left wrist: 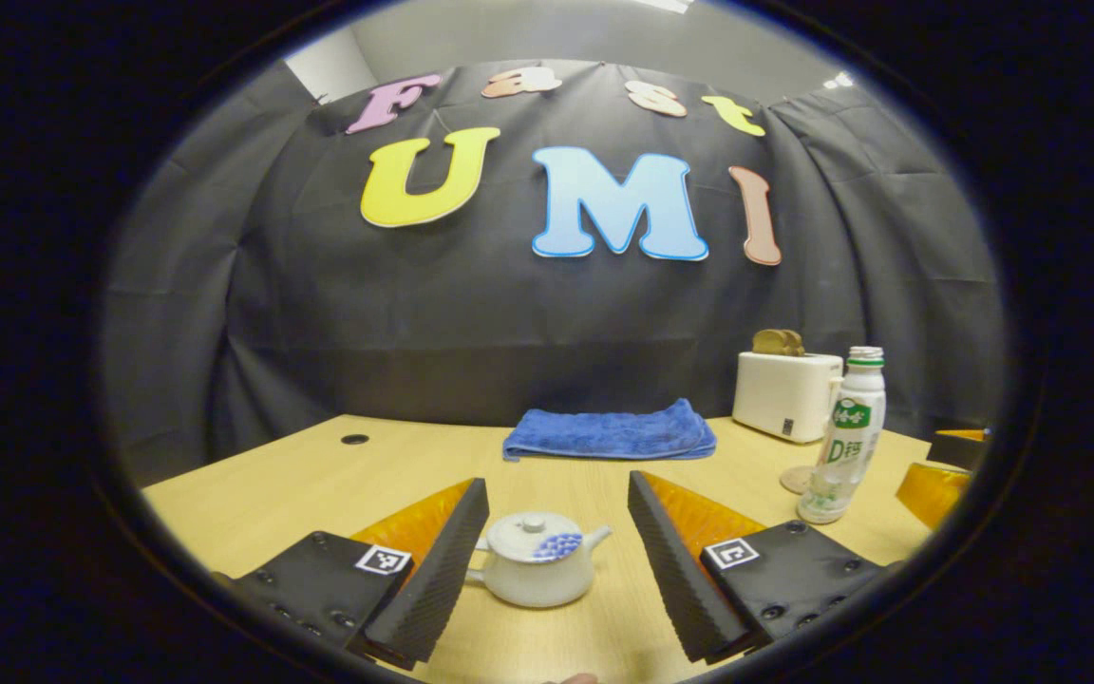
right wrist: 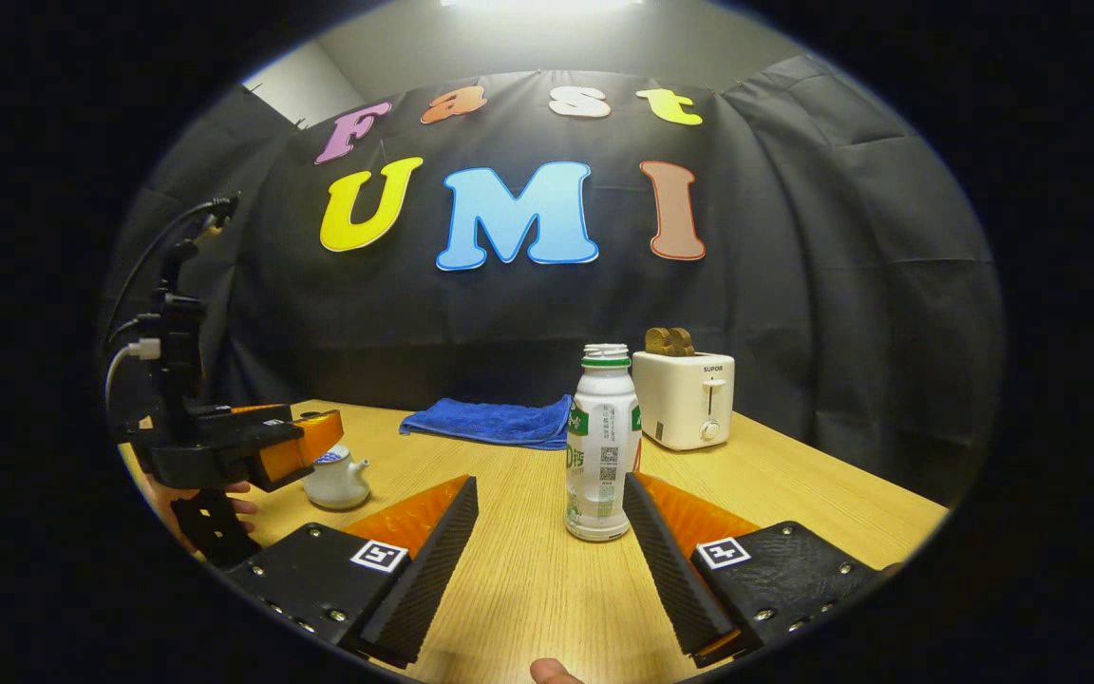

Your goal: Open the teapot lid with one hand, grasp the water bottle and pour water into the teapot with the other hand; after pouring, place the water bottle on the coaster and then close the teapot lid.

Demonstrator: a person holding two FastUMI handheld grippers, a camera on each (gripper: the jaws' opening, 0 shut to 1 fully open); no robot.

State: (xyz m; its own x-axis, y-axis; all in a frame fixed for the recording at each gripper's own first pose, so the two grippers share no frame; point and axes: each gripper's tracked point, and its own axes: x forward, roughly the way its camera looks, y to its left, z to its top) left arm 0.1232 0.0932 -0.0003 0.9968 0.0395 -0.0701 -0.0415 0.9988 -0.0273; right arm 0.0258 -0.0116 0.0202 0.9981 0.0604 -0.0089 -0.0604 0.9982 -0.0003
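Grippers: left gripper (left wrist: 558,556) and right gripper (right wrist: 551,541) are both gaping wide, pinching nothing
Risk: lid (left wrist: 533,535) knob is looking small, fingers may be slipping off

One teapot (left wrist: 536,559) low in the centre of the left gripper view, lid on. One water bottle (right wrist: 603,443) at the centre of the right gripper view. One folded blue towel (left wrist: 610,432), mid-frame. One white toaster (right wrist: 683,398) right of centre, two slices of toast (right wrist: 669,341) in its slots. One coaster (left wrist: 797,479) partly behind the bottle. One desk (right wrist: 528,579). Two claws: left (left wrist: 556,570), right (right wrist: 552,560).
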